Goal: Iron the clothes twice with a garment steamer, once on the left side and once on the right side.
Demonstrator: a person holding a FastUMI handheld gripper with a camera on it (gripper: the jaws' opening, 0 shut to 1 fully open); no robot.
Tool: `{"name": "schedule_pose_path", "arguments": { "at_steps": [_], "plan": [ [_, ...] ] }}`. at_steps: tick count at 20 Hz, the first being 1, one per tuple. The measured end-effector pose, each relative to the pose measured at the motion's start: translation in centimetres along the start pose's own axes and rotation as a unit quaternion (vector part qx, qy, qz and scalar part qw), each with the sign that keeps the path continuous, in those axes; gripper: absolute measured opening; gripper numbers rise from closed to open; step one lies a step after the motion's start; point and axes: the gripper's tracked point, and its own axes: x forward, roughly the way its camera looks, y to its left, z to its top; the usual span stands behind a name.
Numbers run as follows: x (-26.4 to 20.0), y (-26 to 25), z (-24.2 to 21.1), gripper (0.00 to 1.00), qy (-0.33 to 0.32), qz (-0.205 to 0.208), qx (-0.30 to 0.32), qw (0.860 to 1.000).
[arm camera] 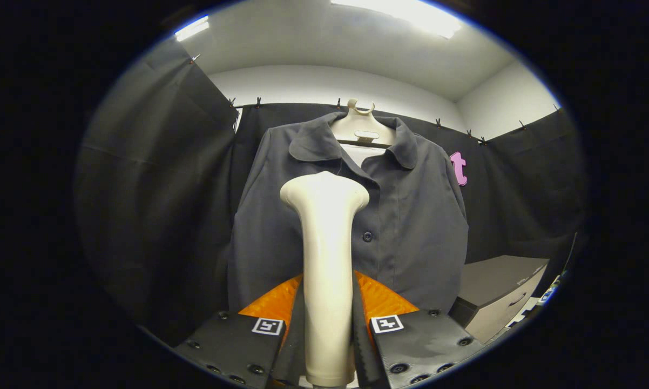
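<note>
We see two ceiling lights (405,13) glaring overhead, the steamer (325,259) brightly lit and sharp, the dark shirt (411,216) dim, and straight lines bending at the edges.

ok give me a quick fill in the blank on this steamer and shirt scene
1. The tongs are shut on the handle of the cream plastic garment ______.
2. The dark grey collared shirt hangs on a cream plastic ______.
3. The steamer's head sits in front of the shirt's ______ area, below the collar.
4. Beside the shirt's hem stands a beige ______ with a drawer handle.

Missing words: steamer; hanger; chest; cabinet
</note>
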Motion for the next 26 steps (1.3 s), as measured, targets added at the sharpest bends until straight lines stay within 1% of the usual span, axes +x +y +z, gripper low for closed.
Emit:
{"name": "schedule_pose_path", "arguments": {
  "at_steps": [5, 14, 26],
  "plan": [
    [-1.1, 0.3, -1.6, 0.45, 0.015, 0.001, 0.0, 1.0],
    [-3.5, 0.5, -6.9, 0.45, 0.065, 0.007, 0.007, 0.998],
    [-6.8, 0.4, -13.1, 0.46, 0.118, 0.014, -0.004, 0.993]
  ]
}}
